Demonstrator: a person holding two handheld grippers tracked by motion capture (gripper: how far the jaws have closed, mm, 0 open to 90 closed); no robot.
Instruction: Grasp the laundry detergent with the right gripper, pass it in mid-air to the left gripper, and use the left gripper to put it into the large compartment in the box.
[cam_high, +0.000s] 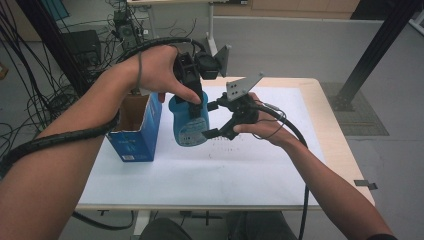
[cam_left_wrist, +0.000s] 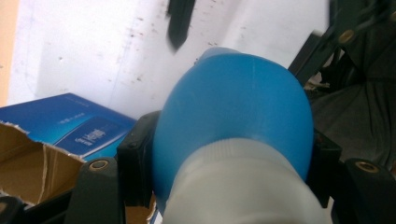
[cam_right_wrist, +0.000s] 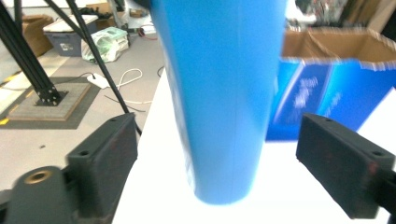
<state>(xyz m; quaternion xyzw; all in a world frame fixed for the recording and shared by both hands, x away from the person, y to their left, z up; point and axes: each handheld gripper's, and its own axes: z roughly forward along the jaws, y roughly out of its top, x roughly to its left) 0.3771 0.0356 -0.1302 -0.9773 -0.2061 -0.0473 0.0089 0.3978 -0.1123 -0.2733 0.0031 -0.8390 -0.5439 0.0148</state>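
High view: left claw (cam_high: 192, 95) clamped on the neck of a blue bottle (cam_high: 190, 122), held upright above the counter (cam_high: 260, 165). Right claw (cam_high: 217, 120) open, jaws either side of the bottle's lower body, clear of it. Open blue box (cam_high: 136, 127) just beside. Advice: steady the bottle, lower it straight into the box.
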